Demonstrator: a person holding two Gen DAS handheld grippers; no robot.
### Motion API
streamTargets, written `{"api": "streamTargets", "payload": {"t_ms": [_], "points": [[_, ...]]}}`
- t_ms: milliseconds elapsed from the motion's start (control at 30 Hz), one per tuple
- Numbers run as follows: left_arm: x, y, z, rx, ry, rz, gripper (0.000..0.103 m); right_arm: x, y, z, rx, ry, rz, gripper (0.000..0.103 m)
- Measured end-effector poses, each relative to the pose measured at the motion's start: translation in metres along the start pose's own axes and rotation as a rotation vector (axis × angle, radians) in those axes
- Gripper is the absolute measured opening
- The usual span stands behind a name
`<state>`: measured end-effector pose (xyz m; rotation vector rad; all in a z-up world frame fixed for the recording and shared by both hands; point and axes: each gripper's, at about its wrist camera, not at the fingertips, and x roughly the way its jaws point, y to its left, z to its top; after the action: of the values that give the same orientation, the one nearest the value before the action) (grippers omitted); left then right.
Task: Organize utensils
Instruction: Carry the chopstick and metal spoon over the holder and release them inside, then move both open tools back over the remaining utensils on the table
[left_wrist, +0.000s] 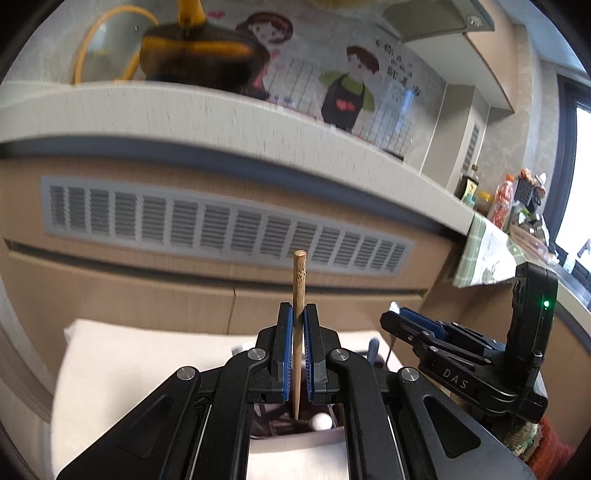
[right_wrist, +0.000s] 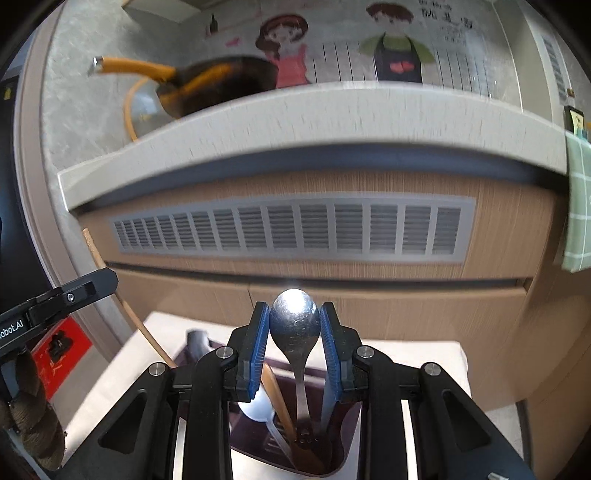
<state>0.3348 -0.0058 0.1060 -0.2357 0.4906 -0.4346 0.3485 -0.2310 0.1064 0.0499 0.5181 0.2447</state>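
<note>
My left gripper (left_wrist: 298, 314) is shut on a wooden chopstick (left_wrist: 298, 280) that stands upright, its lower end down in a dark utensil holder (left_wrist: 295, 430). My right gripper (right_wrist: 294, 314) is shut on the bowl of a metal spoon (right_wrist: 294, 314), whose handle reaches down into the same holder (right_wrist: 347, 454). In the holder also stand a white plastic spoon (right_wrist: 255, 404), a wooden utensil (right_wrist: 275, 391) and a fork, partly hidden. The chopstick also shows in the right wrist view (right_wrist: 110, 280), with the left gripper's finger at the left edge. The right gripper shows in the left wrist view (left_wrist: 402, 317).
The holder stands on a white cushioned surface (left_wrist: 122, 362). Behind is a wooden cabinet front with a grey vent grille (right_wrist: 288, 229) under a pale counter (right_wrist: 295, 110). A dark pan with a yellow handle (right_wrist: 207, 85) and a green cloth (right_wrist: 580, 206) are on the counter.
</note>
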Motion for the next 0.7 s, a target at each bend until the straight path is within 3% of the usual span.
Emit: {"api": "streamTargets", "payload": {"t_ms": [133,200,267,500,700], "points": [[0.014,-0.002,-0.014,-0.008,0.071,-0.047,0.014,0.014,-0.002,-0.014,-0.002,0.092,0.039,0.027],[0.015,-0.004,-0.018,-0.009,0.094,-0.045,0.038,0.017,-0.001,-0.020,-0.010,0.126,0.052,0.027],[0.009,-0.006,-0.023,-0.011,0.082,-0.028,0.045,0.013,0.002,-0.027,-0.028,0.134,0.043,0.027],[-0.035,-0.005,-0.045,-0.056,0.012,0.035,0.052,-0.040,-0.004,-0.042,-0.029,0.092,0.037,0.027],[-0.068,-0.012,-0.106,-0.065,0.088,0.117,0.054,-0.092,0.001,-0.085,0.003,0.171,0.105,0.028]]}}
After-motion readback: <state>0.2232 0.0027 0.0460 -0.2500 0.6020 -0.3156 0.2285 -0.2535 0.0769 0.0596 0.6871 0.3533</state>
